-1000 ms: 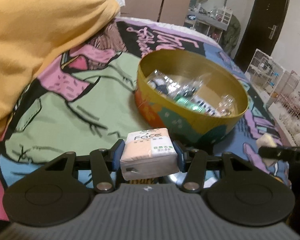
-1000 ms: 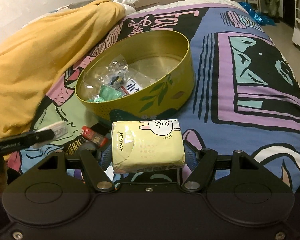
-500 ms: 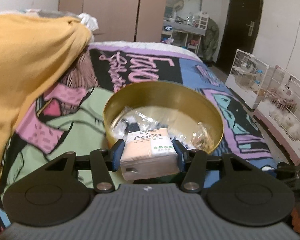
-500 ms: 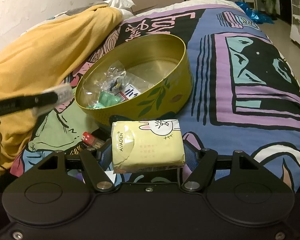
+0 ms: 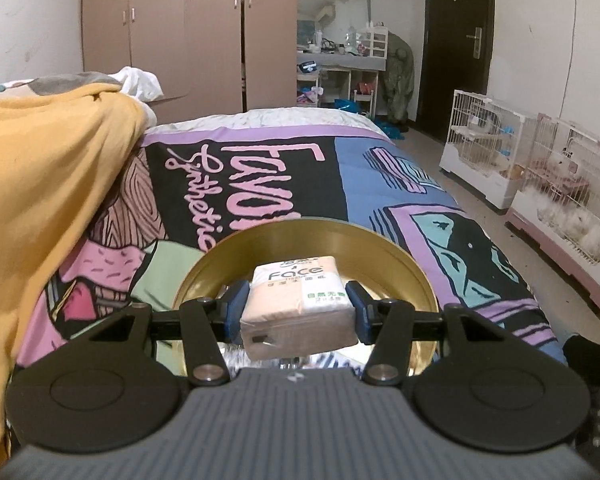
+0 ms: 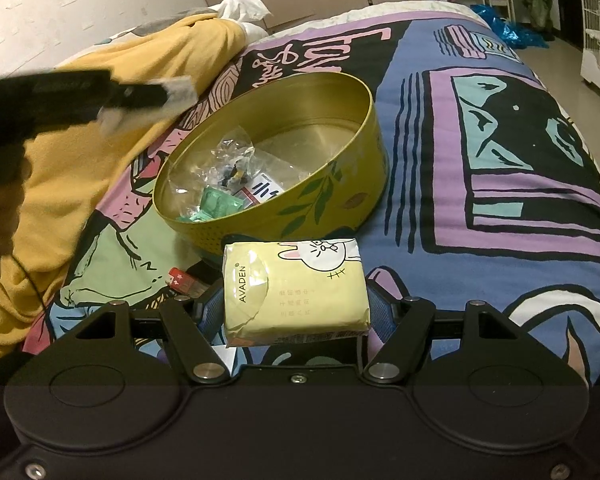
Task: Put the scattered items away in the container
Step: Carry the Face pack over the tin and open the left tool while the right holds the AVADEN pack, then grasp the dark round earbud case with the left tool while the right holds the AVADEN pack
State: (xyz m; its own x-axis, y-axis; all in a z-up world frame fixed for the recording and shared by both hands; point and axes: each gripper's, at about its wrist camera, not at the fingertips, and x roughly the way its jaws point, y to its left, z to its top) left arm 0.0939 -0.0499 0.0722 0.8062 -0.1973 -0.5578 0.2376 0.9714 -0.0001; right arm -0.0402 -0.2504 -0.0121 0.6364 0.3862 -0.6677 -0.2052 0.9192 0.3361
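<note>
Left gripper has swung up over the tin since 1 s ago, still clamped on the pink tissue pack, presumably lined up for a drop. Right gripper hasn't moved, pinching the yellow tissue pack just short of the tin, likely queued. Count: 2 packs held, 1 tin with several wrapped bits inside, 1 red item on the bedspread

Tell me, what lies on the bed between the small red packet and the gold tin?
Nothing: only bare printed bedspread separates the small red packet from the gold tin. The right wrist view shows this.
</note>
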